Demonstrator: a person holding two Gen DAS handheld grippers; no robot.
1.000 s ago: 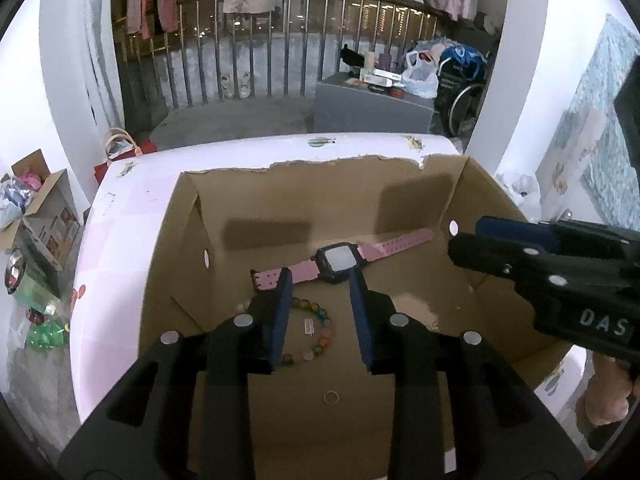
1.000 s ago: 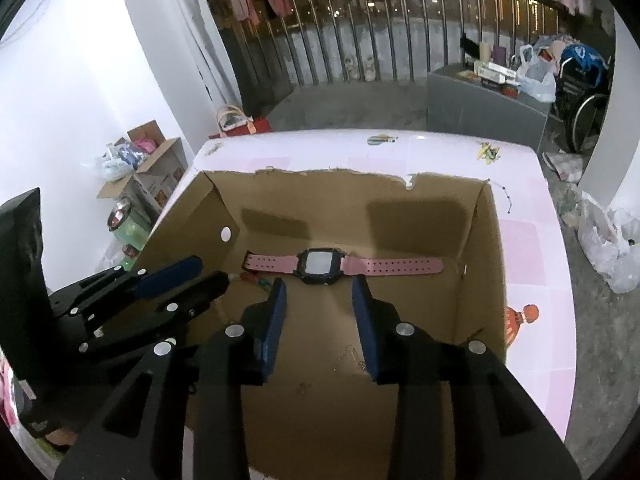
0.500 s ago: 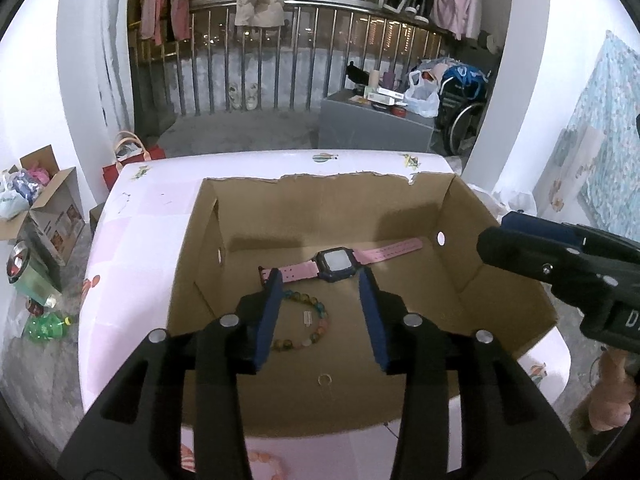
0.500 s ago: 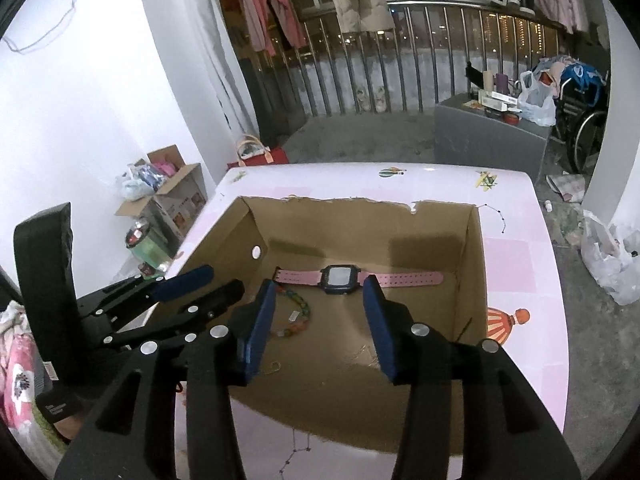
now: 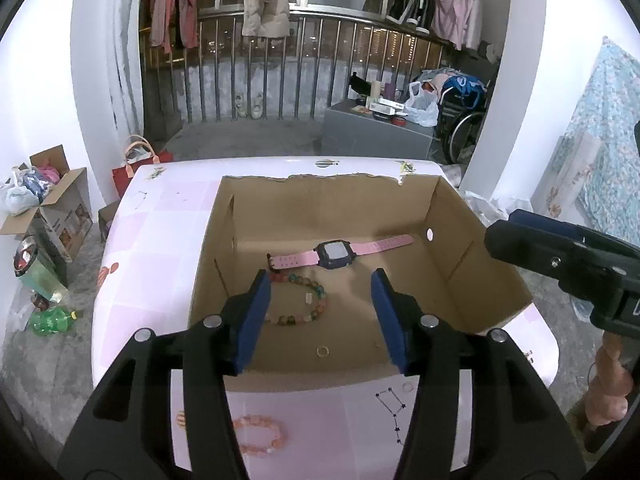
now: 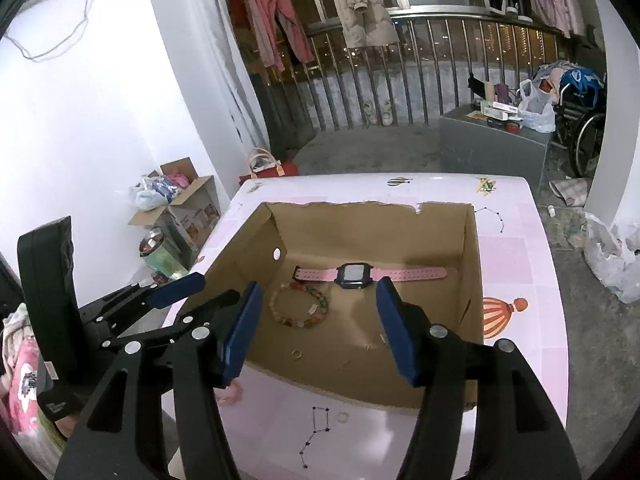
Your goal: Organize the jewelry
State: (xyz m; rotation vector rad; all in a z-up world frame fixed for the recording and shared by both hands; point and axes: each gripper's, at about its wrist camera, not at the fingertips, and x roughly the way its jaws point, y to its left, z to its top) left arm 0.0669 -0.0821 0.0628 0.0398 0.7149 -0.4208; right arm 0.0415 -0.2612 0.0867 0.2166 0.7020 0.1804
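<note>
Both hand-held grippers (image 5: 320, 312) (image 6: 318, 324) opening, empty; pink watch (image 5: 340, 252) flat in box (image 5: 460, 248).

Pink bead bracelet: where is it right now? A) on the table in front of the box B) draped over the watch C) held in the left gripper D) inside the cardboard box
A: the pink bead bracelet lies on the table outside the cardboard box's near wall; the multicolour bracelet is the one inside.
</note>
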